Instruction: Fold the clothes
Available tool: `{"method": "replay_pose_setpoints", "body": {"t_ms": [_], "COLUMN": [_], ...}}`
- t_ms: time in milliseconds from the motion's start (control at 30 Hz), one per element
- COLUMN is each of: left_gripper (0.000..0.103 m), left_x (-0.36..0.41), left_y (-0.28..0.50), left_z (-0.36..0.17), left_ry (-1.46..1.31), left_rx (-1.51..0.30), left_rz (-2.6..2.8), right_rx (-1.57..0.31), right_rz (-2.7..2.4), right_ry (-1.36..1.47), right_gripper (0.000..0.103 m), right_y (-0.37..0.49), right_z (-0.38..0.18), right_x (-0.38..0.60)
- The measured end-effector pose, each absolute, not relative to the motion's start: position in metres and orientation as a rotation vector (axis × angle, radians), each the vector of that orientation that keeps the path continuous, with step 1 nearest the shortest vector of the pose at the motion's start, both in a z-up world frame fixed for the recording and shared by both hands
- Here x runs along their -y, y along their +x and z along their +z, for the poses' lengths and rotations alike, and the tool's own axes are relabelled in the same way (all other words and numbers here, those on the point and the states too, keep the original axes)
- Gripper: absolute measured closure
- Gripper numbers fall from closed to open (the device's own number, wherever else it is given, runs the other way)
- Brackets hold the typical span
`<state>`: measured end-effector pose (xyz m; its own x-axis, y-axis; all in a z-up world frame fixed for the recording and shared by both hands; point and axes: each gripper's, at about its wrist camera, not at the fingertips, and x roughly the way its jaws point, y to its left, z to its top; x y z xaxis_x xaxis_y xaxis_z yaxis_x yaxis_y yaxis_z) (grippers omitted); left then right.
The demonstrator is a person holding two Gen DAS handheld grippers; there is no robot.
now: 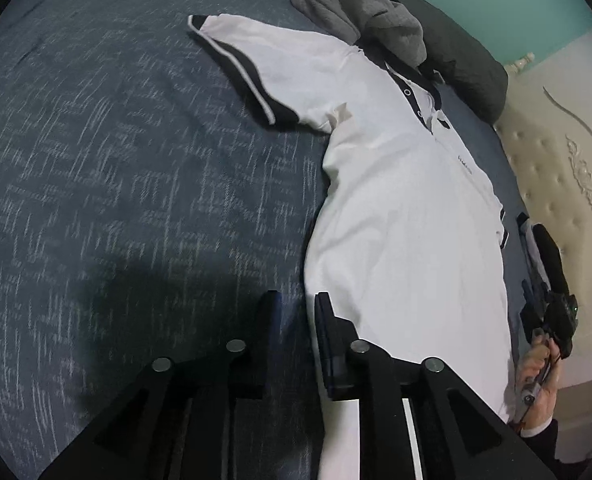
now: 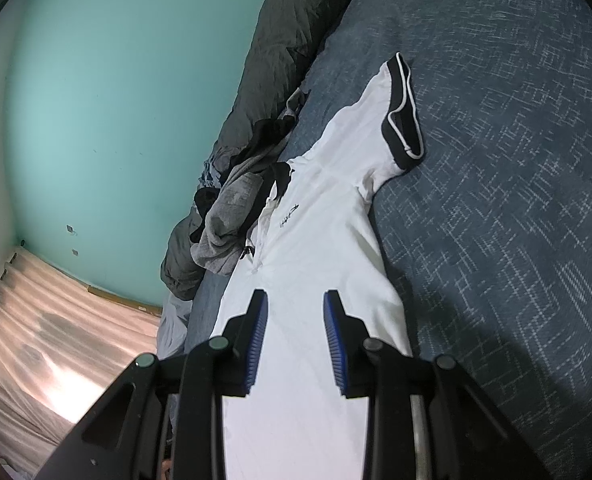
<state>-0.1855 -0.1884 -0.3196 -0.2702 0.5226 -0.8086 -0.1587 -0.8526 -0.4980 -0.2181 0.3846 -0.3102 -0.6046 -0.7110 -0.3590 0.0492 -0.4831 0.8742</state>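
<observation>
A white polo shirt with black trim lies flat, front up, on a blue bedspread. One sleeve is spread out to the left. My left gripper hangs low at the shirt's left edge with its jaws a little apart. Only bedspread shows in the gap, and its right finger is over the white cloth. In the right wrist view my right gripper stands open over the shirt, with smooth cloth showing between the blue pads. The right gripper also shows at the shirt's far side, held by a hand.
A crumpled grey garment lies over the shirt's collar, in front of a dark bundled duvet. A cream tufted headboard runs along the bed's right side. Pale curtains and a teal wall stand beyond the bed.
</observation>
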Motion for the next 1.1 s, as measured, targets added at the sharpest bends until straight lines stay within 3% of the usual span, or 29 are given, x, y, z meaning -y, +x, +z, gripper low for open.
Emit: {"method": "replay_pose_setpoints", "body": {"t_ms": [333, 467, 500, 533, 800, 1100], "left_gripper": [0.077, 0.083, 0.096, 0.1, 0.1, 0.101], "left_x": [0.173, 0.163, 0.162, 0.162, 0.179, 0.184], "left_y": [-0.172, -0.169, -0.168, -0.167, -0.163, -0.169], "left_z": [-0.327, -0.326, -0.325, -0.324, -0.301, -0.313], "left_ry": [-1.581, -1.582, -1.581, -1.58, -1.54, -1.579], "left_rx": [0.377, 0.3, 0.296, 0.295, 0.326, 0.328], "left_rz": [2.118, 2.128, 2.127, 2.129, 2.181, 2.195], "right_rx": [1.214, 1.218, 1.219, 1.22, 1.228, 1.219], "right_rz": [-2.118, -2.118, -2.118, -2.117, -2.117, -2.119], "right_ry": [1.015, 1.016, 1.016, 1.016, 1.006, 1.015], "right_gripper": [0.074, 0.074, 0.074, 0.074, 0.074, 0.074], "right_y": [-0.218, -0.219, -0.219, -0.219, -0.219, -0.22], "right_z": [-0.309, -0.31, -0.31, -0.31, -0.308, -0.307], "right_x": [-0.383, -0.384, -0.385, -0.385, -0.387, -0.384]}}
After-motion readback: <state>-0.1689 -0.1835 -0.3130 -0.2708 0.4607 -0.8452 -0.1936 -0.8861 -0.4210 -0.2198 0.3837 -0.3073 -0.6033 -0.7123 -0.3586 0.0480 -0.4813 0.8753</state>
